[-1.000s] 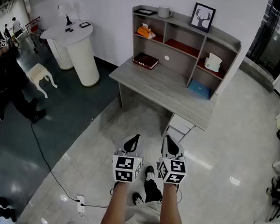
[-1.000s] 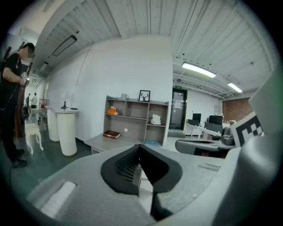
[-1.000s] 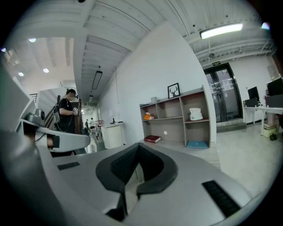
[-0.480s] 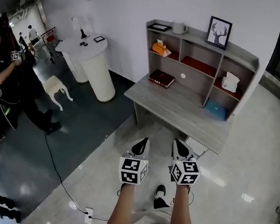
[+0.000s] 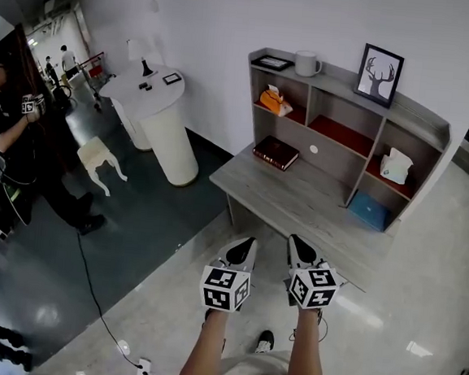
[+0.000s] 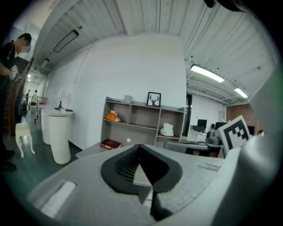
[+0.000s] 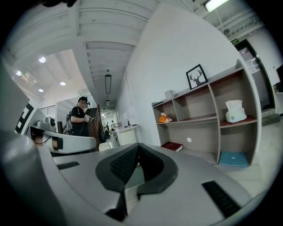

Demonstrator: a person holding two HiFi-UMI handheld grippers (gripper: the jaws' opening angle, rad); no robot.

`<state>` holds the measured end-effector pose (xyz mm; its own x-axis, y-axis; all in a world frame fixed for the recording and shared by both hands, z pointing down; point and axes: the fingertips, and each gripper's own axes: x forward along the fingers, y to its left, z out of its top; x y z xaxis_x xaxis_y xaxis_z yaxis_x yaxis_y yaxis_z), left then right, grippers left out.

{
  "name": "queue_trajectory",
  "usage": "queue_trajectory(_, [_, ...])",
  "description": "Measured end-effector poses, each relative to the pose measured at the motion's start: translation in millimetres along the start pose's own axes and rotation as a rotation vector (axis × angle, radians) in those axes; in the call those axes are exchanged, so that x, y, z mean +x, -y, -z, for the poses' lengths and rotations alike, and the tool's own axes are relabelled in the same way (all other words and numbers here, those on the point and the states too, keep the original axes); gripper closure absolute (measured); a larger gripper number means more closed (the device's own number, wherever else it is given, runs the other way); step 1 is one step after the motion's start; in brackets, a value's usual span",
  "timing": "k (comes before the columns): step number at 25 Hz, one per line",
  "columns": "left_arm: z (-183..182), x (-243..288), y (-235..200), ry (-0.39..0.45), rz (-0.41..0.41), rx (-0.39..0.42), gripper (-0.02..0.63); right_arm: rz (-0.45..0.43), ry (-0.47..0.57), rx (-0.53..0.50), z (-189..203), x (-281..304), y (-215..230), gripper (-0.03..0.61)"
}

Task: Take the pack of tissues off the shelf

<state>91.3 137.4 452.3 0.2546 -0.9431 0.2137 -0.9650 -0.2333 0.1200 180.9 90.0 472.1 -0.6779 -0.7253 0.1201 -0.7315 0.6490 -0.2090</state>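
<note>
I hold both tools low in the head view, side by side over the pale floor, short of the desk [image 5: 298,203]. My left tool [image 5: 244,246] has its jaws together with nothing between them, and the left gripper view shows the black pads meeting at the tip [image 6: 139,146]. My right tool [image 5: 299,245] is closed the same way and holds nothing; its pads meet at the tip in the right gripper view [image 7: 138,145]. Neither tool touches the desk.

The shelf [image 5: 351,111] stands on the back of the desk against the white wall. The white pack of tissues [image 5: 396,166] sits in the right-hand compartment, with a tissue sticking up from its top. The orange pack of tissues [image 5: 273,101] lies in the upper left compartment. Both are well apart from my tools.

On top of the shelf are a white mug [image 5: 307,63], a framed deer picture [image 5: 381,74] and a small frame [image 5: 271,62] lying flat. A dark red book [image 5: 275,153] lies on the desk below the orange pack, and a blue book [image 5: 370,211] lies under the white pack.

To the left of the frame stand a white round stand [image 5: 155,110] and a small white stool [image 5: 100,159]. A person [image 5: 9,147] in dark clothes is at the far left edge.
</note>
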Motion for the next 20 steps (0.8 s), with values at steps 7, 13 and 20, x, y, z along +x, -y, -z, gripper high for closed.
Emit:
queue_trajectory(7, [16, 34, -7, -0.036, -0.033, -0.021, 0.606, -0.095, -0.09, 0.025, 15, 22, 29, 0.563])
queue_trajectory(13, [12, 36, -22, -0.032, -0.078, 0.007, 0.606, -0.143, -0.109, 0.073, 18, 31, 40, 0.563])
queue_trajectory(20, [22, 36, -55, -0.029, -0.1, -0.063, 0.606, -0.219, -0.156, 0.23, 36, 32, 47, 0.563])
